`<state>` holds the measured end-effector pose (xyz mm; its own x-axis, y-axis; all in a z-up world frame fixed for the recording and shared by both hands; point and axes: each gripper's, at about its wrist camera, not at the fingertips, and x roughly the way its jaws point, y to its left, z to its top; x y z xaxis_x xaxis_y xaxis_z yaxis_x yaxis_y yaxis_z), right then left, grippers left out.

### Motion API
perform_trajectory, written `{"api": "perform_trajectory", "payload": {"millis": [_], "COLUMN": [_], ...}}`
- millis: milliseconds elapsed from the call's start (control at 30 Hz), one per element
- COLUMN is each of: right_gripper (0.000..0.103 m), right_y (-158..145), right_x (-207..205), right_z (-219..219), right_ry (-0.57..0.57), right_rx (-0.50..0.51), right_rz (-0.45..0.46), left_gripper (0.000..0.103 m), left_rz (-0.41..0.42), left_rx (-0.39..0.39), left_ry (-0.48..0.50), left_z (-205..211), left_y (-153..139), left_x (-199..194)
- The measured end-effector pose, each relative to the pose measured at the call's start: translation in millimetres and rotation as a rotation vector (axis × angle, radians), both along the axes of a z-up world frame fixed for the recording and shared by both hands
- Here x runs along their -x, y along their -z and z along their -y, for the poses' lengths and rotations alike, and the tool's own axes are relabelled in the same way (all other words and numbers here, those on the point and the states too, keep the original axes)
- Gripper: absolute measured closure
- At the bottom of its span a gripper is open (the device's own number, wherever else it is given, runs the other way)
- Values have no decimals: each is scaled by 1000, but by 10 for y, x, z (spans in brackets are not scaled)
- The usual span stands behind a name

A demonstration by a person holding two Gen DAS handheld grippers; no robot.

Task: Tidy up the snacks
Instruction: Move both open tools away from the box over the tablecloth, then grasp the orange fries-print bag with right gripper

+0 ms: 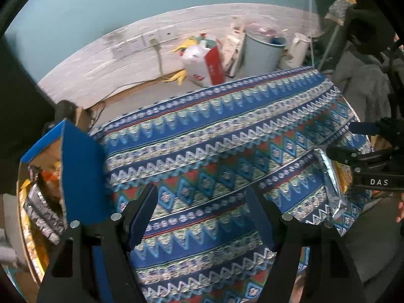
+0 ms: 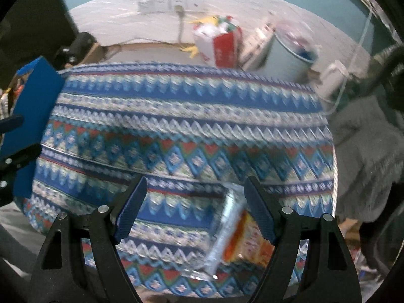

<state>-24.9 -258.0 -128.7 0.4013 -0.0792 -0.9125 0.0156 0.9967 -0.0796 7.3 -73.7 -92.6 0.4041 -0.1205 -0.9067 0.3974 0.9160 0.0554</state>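
At far left of the left wrist view, a blue box (image 1: 80, 171) of snack packets stands on a patterned tablecloth (image 1: 202, 131). The left gripper (image 1: 202, 217) hangs over bare cloth, jaws apart and empty. In the right wrist view, the right gripper (image 2: 194, 209), likewise spread, hovers above a foil-edged snack packet (image 2: 234, 232) at lower centre.

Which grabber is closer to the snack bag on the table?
Right. The right gripper hangs open just over the snack bag; the left gripper is off to its side, nearer the blue box.
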Motion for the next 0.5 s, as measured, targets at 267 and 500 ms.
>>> {"api": "perform_trajectory", "payload": {"millis": [267,500], "right_gripper": [23,23], "right_y": [220,446], "right_x": [244,435], "right_z": [533,883], "right_ry": [114,200], "right_rx": [-1,26], "right_rz": [-55,-141], "left_gripper": [29,29], "left_rz": [-64,-76], "left_rx": [14,1], "left_ry": [44,100], "left_z": [319,605], "left_y": [175,284], "left_x": [57,144]}}
